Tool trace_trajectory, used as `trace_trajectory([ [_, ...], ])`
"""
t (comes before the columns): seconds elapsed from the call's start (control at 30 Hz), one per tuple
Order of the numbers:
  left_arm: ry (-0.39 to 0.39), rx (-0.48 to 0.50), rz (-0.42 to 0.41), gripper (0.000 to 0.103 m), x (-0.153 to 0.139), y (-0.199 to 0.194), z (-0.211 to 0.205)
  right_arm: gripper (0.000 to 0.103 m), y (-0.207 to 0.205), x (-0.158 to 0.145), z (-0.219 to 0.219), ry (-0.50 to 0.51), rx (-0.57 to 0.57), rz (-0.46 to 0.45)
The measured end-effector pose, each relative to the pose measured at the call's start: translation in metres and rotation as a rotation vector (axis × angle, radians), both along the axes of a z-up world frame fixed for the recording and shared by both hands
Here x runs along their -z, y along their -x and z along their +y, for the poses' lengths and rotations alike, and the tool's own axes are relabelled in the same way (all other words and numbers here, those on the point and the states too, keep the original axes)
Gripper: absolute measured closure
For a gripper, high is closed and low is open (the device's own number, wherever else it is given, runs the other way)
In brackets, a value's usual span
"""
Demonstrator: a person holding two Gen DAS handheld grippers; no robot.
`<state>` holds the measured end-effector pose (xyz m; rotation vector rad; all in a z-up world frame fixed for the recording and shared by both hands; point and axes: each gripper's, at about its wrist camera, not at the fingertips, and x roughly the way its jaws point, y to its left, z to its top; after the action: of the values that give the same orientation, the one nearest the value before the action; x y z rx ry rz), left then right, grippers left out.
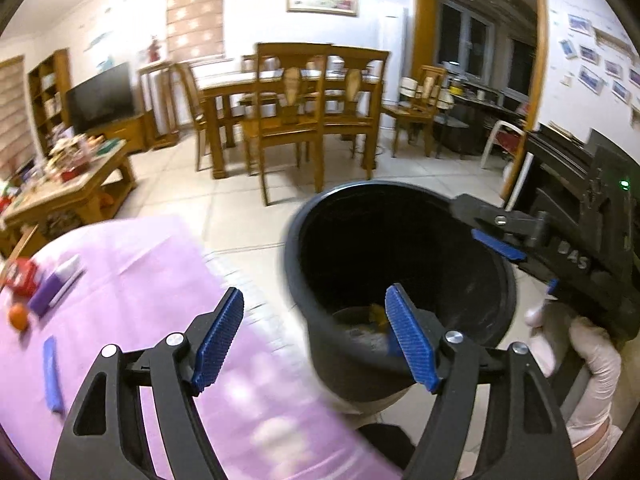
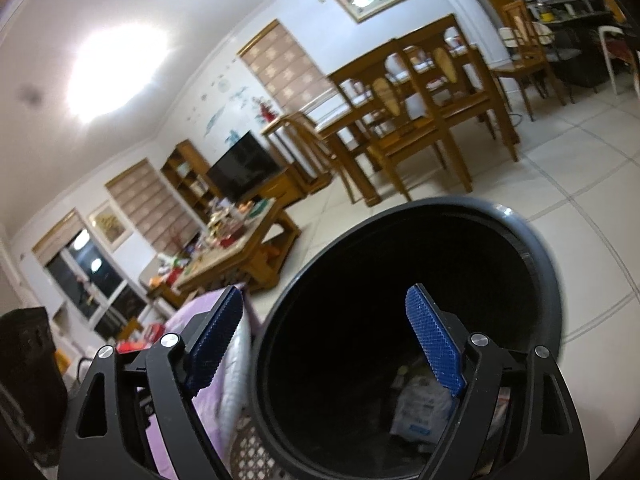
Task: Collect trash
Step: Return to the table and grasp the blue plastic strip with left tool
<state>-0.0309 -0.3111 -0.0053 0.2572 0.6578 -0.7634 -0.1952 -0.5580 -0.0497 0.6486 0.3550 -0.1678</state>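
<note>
Left gripper (image 1: 314, 322): jaws wide, nothing between the 2 blue pads, one pad over the purple cloth (image 1: 160, 280), the other over the bin's mouth.
Right gripper (image 2: 324, 328): spread wide too, empty, poised at the bin's rim; a gloved hand (image 1: 576, 356) carries it.
Trash bin (image 1: 400, 280): black, round, directly ahead of both tools, standing on the tiled floor.
Inside the bin: a white crumpled wrapper (image 2: 420, 408) lies at the bottom, below the right-hand pad.
Left of the left tool: red box (image 1: 24, 278), small orange ball (image 1: 18, 316), blue strip (image 1: 52, 374) on the cloth.
</note>
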Motion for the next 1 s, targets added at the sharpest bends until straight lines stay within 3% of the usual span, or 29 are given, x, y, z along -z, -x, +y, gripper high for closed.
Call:
trace_trajectory([
  [0.4,-0.064,-0.371,0.085,0.03,0.024,-0.073,0.151,0.02,-0.061,-0.016,0.102,0.079,-0.217,0.043],
  [0.57,-0.141,-0.443,0.16,0.032,0.041,-0.102,0.19,0.02,-0.088,-0.026,0.147,0.103,-0.31,0.05],
  [0.6,-0.152,-0.436,0.167,0.039,0.046,-0.101,0.194,0.02,-0.093,-0.028,0.153,0.108,-0.322,0.052],
  [0.73,-0.162,-0.401,0.167,0.054,0.047,-0.106,0.199,0.02,-0.12,-0.036,0.188,0.156,-0.408,0.076],
  [0.87,-0.173,-0.394,0.139,0.089,0.046,-0.108,0.207,0.02,-0.159,-0.045,0.228,0.275,-0.51,0.13],
  [1.0,-0.118,-0.4,0.148,0.094,0.05,-0.113,0.223,0.02,-0.197,-0.052,0.266,0.405,-0.602,0.15],
])
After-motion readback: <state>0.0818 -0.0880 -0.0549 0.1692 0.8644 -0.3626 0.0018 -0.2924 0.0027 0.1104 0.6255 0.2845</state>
